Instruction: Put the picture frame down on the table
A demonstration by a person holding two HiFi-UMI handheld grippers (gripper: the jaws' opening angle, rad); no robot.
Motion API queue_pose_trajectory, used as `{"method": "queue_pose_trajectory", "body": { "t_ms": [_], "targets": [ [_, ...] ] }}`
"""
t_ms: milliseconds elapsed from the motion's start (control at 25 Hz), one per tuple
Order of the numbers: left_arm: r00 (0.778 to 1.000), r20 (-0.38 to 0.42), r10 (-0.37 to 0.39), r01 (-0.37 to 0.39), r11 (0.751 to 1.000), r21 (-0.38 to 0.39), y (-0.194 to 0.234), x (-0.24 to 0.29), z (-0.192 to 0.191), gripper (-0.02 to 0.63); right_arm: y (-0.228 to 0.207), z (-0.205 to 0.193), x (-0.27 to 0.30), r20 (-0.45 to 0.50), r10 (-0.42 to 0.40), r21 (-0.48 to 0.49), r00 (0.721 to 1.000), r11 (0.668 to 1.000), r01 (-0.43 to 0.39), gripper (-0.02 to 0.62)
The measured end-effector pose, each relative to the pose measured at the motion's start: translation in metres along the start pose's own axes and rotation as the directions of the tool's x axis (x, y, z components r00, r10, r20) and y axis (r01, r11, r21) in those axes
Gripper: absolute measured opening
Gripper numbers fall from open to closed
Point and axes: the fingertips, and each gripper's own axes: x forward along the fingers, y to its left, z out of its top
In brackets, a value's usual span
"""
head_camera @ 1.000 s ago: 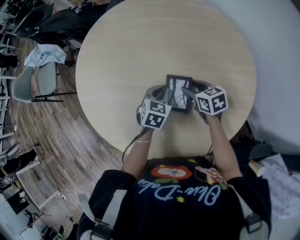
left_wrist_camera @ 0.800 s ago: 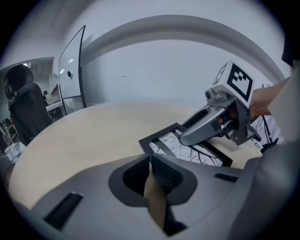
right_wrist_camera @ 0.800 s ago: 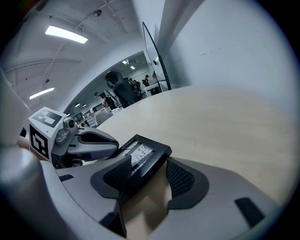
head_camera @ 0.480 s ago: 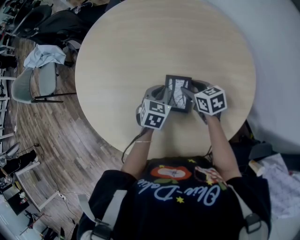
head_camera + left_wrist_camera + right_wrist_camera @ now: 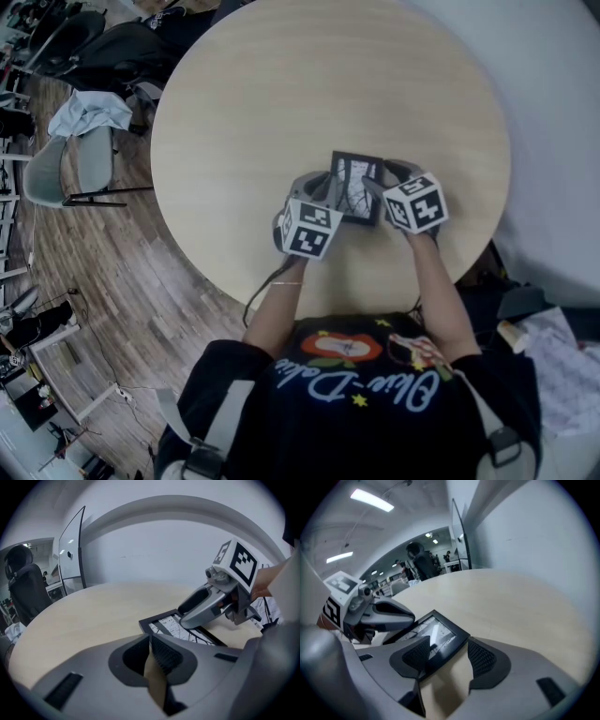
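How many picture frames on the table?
1. The frame lies flat on the table, toward the edge nearest the person. No other shows; none seems hidden.

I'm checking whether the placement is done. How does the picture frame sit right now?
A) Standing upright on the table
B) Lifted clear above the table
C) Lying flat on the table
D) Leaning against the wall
C: the picture frame lies flat, face up, on the table.
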Motion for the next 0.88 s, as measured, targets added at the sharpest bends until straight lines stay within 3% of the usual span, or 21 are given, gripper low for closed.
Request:
{"method": "queue_pose_trajectory", "body": {
  "t_ms": [360,640,840,880],
  "targets": [
    [1.000,0.013,0.014,-0.014,1.000,0.011,0.002,0.004,0.003,0.000,-0.003,-0.001,0.002,0.017,0.000,-0.012,1.000,1.000,0.000,0.227],
    [0.996,0.080,0.048,-0.047,0.999,-0.013,0.010,-0.012,0.017,0.000,-0.003,0.021,-0.016,0.138,-0.016,-0.039,0.990,0.999,0.021,0.227],
    [0.991,0.129,0.022,-0.020,1.000,-0.021,0.005,-0.030,0.032,0.000,0.005,0.034,-0.030,0.219,0.005,-0.057,0.976,0.998,0.008,0.223],
    [0.990,0.141,0.019,-0.016,1.000,-0.022,0.004,-0.034,0.034,0.000,0.008,0.035,-0.034,0.231,0.006,-0.065,0.973,0.998,0.009,0.189]
  ]
}}
